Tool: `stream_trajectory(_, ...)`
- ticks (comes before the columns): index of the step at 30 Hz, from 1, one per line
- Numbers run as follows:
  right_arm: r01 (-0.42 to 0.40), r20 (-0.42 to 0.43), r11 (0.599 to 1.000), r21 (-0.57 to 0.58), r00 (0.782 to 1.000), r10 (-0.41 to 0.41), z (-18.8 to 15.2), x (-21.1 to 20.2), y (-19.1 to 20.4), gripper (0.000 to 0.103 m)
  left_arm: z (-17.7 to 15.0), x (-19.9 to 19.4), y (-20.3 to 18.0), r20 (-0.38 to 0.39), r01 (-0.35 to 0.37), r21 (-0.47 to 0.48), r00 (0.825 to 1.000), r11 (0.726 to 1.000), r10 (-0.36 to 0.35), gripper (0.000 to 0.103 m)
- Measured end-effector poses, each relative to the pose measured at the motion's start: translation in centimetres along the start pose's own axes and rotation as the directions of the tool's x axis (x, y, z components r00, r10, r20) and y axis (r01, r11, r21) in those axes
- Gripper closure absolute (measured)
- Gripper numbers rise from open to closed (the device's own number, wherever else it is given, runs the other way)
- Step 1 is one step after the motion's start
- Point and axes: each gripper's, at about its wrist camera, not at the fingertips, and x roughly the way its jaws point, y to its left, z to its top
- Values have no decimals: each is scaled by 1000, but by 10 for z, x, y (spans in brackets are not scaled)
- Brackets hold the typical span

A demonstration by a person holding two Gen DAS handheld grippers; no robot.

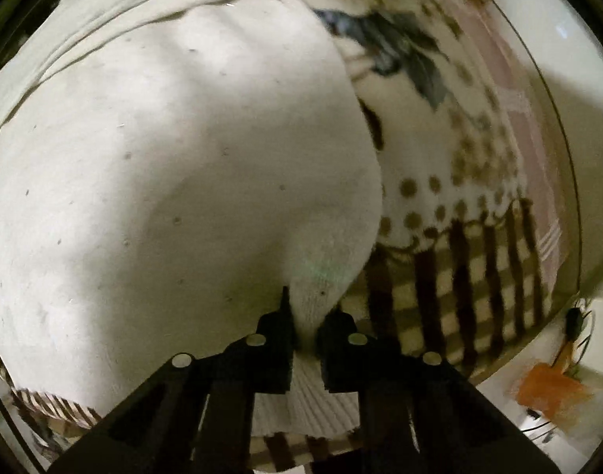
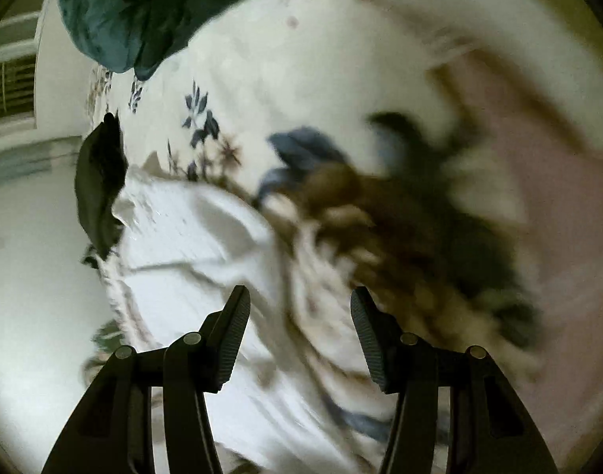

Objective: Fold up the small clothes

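Observation:
A cream-white knit garment (image 1: 175, 150) fills most of the left wrist view, draped over a patterned blanket (image 1: 459, 181). My left gripper (image 1: 307, 316) is shut on the garment's ribbed edge, which bunches between the fingers. In the right wrist view the same white garment (image 2: 191, 237) lies crumpled at centre left on the floral blanket (image 2: 285, 79). My right gripper (image 2: 299, 304) is open and empty, hovering above the blanket just right of the garment. The view there is motion-blurred.
A dark teal cloth (image 2: 135, 12) lies at the upper left of the right wrist view, and a dark green cloth (image 2: 100, 185) sits at the blanket's left edge. The bed edge and pale floor (image 1: 578, 126) show at the right, with an orange object (image 1: 550, 391) below.

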Motion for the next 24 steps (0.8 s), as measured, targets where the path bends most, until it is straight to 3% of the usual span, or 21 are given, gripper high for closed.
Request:
stream_trajectory(3, -12, -58, 999, 44, 998, 15, 13, 32, 5, 48, -1, -15, 7, 28, 26, -34, 999, 999, -25, 96)
stream_trajectory(4, 2, -50, 999, 51, 999, 1, 13, 37, 8, 55, -1, -21, 4, 36, 38, -47, 999, 998, -36, 96)
stream_trajectory(5, 20, -39, 999, 47, 999, -19, 13, 39, 13, 83, -1, -27, 8, 50, 48, -56, 998, 997, -46, 96)
stream_trajectory(6, 26, -34, 999, 44, 999, -24, 13, 39, 17, 96, -4, -34, 11, 68, 63, -66, 996, 996, -58, 96)
stream_trajectory(9, 55, 14, 998, 24, 998, -56, 7, 28, 42, 95, -10, -58, 31, 115, 106, -110, 989, 988, -93, 96)
stream_trajectory(16, 152, 87, 982, -114, 986, -143, -10, -2, 149, 96, -29, -115, 134, 228, 181, -257, 966, 949, -123, 96)
stream_trajectory(21, 203, 105, 946, -253, 978, -182, -34, 15, 268, 96, -60, -141, 223, 272, 242, -405, 952, 882, -136, 96)
stream_trajectory(24, 239, 91, 910, -340, 971, -221, -52, 55, 336, 96, -80, -144, 268, 285, 254, -486, 951, 836, -123, 96)
